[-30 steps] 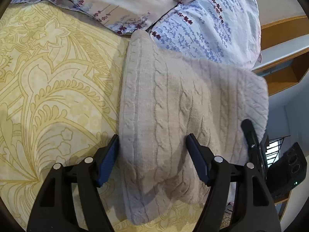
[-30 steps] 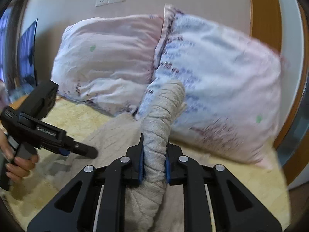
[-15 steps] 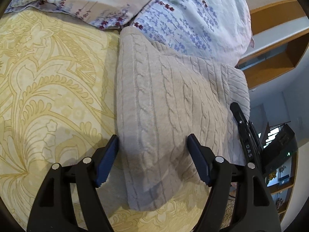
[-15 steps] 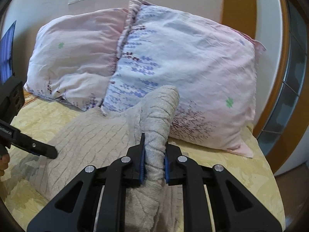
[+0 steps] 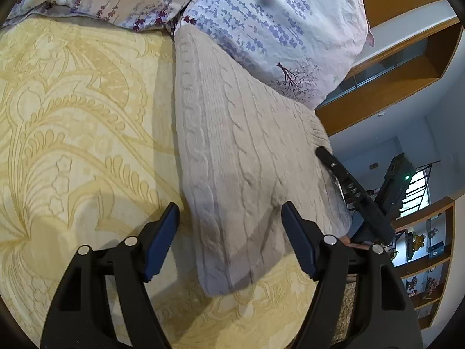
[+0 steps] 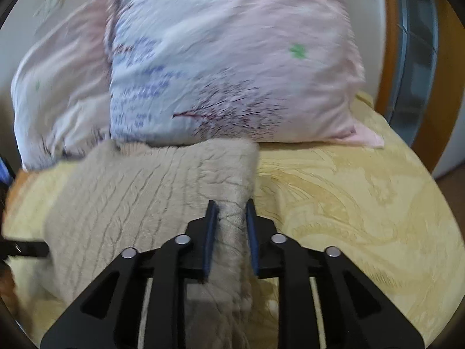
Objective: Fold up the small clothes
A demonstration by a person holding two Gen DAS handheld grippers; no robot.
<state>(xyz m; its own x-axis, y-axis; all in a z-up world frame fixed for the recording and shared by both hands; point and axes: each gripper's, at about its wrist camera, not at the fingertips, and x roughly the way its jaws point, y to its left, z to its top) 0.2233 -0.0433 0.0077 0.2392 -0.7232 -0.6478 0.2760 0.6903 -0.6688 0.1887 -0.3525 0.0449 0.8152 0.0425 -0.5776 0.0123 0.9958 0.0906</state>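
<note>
A beige cable-knit sweater (image 5: 241, 151) lies folded on the yellow patterned bedspread (image 5: 72, 133), its far end against the pillows. My left gripper (image 5: 229, 218) is open, its jaws wide apart over the sweater's near left edge, holding nothing. My right gripper (image 6: 231, 212) is narrowly closed around the sweater's right edge (image 6: 232, 203); the sweater (image 6: 151, 192) lies flat to its left. The right gripper also shows at the sweater's right side in the left wrist view (image 5: 348, 186).
Two floral pillows (image 6: 226, 67) lean at the head of the bed, behind the sweater. Wooden shelving (image 5: 407, 67) stands beyond the bed on the right. Bare bedspread (image 6: 348, 203) lies right of the sweater.
My right gripper has lowered the lifted sweater edge down onto the bed, and the sweater now lies flatter. My left gripper stayed open in about the same place.
</note>
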